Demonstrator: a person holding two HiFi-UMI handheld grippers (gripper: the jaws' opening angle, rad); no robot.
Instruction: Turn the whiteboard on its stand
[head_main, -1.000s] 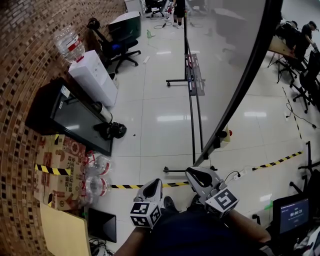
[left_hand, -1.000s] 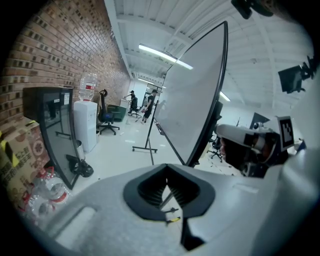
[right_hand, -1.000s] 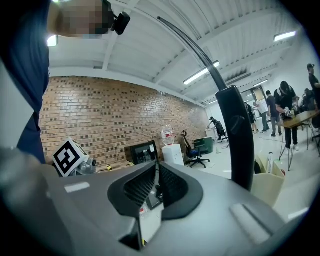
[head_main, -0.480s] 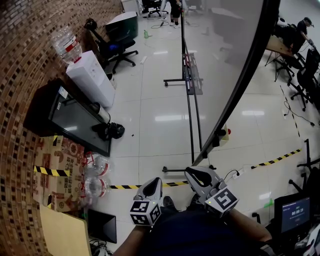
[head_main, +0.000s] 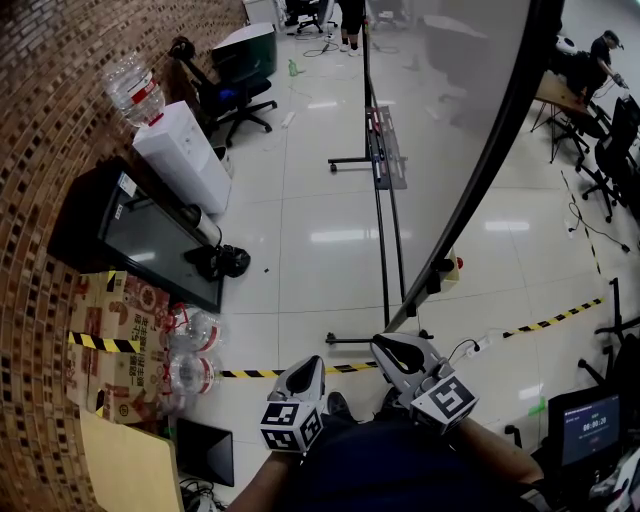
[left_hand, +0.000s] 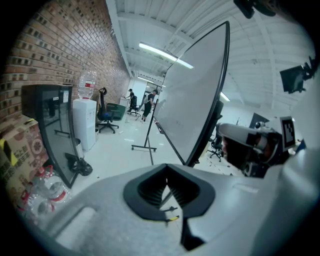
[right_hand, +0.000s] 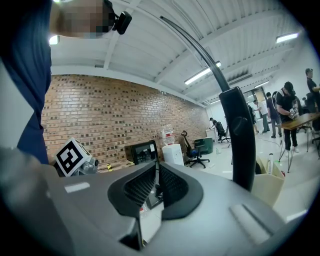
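Large black-framed whiteboard (head_main: 450, 130), seemingly blank, mounted on its thin black stand (head_main: 384, 250)

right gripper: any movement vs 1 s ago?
No. The right gripper sits in the same spot in the head view, its tip at the near end of the striped floor tape, as before.

Right half of frame: large whiteboard (head_main: 450, 100), smooth glossy pale panel, matt black frame.
Centre: white tiled floor (head_main: 320, 270), polished, mirror-like glare.
Left edge: red-brown brick wall (head_main: 40, 120), rough, matt.
Lower left: brown cardboard boxes (head_main: 130, 310), matt; clear plastic water bottles (head_main: 195, 372), shiny.
Left gripper (left_hand: 166, 181), right gripper (right_hand: 157, 170): matt grey plastic shells, ribbed black pads (right_hand: 138, 185).
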